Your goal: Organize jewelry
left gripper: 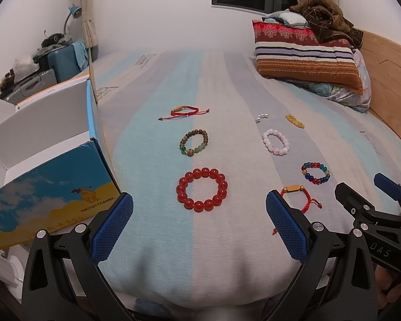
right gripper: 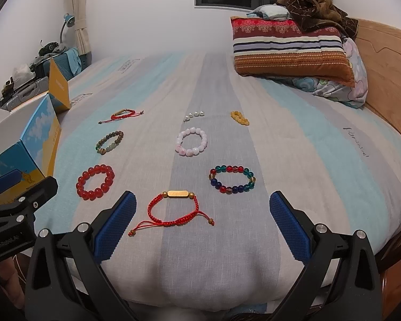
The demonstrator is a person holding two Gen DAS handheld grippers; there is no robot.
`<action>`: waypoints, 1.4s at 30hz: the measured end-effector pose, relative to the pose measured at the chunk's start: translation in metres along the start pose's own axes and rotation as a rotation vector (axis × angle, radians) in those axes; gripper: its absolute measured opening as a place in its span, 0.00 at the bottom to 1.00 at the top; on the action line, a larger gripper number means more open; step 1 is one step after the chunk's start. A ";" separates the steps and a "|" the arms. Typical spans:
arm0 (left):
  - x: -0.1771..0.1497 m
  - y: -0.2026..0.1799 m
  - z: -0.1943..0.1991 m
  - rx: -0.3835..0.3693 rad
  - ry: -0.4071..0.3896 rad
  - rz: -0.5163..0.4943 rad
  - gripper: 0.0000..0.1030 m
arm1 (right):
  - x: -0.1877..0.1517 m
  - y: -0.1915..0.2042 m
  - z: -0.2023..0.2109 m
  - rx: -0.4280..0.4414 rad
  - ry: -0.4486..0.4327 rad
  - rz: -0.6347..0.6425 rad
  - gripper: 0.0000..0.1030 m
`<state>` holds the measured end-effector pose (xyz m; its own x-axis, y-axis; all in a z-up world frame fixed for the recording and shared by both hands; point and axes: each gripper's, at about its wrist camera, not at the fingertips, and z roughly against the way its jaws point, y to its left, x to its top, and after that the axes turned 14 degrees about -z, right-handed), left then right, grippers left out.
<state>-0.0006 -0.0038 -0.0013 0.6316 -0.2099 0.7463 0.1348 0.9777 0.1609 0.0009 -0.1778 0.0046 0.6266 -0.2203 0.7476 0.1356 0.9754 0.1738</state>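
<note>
**Bracelets lying in two columns on the bed, both grippers spread**

Blue-padded fingers (left gripper: 112,227) of the left gripper (left gripper: 199,219) are standing wide apart low over the striped bedsheet (left gripper: 227,254), holding nothing. Just ahead of them the red bead bracelet (left gripper: 201,190) is lying flat, with the brown-green bracelet (left gripper: 193,143) and a red cord bracelet (left gripper: 184,112) lining up behind it.

At the left edge an open box (left gripper: 48,187) printed with a camel is sitting close beside that column, its flap rising up.

The right gripper (right gripper: 201,223) is likewise hanging spread and empty, and a second cord bracelet (right gripper: 173,210) with a gold bar is lying between its fingers, touching neither. Beyond it the multicolour bracelet (right gripper: 232,179), the pink bracelet (right gripper: 192,141), a short pearl string (right gripper: 194,115) and a yellow bead string (right gripper: 239,118) are resting well apart from one another.

Striped pillows (right gripper: 291,50) topped with a brown blanket (right gripper: 315,2) are piling against the wooden headboard (right gripper: 385,75). Suitcases (left gripper: 61,61) and a blue lamp (left gripper: 73,10) are standing past the far left corner.
</note>
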 end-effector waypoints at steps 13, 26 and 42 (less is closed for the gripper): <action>0.002 -0.002 0.003 0.000 0.002 -0.006 0.95 | 0.001 -0.001 0.001 0.002 -0.004 0.002 0.93; 0.003 -0.001 0.002 -0.007 0.003 0.003 0.95 | 0.001 -0.001 0.001 0.000 -0.006 0.005 0.93; 0.002 -0.001 0.002 -0.005 0.002 0.002 0.95 | 0.002 -0.002 0.001 -0.001 -0.008 0.005 0.93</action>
<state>-0.0013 -0.0053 0.0018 0.6334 -0.2076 0.7454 0.1375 0.9782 0.1556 0.0011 -0.1803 0.0061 0.6210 -0.2151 0.7538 0.1332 0.9766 0.1689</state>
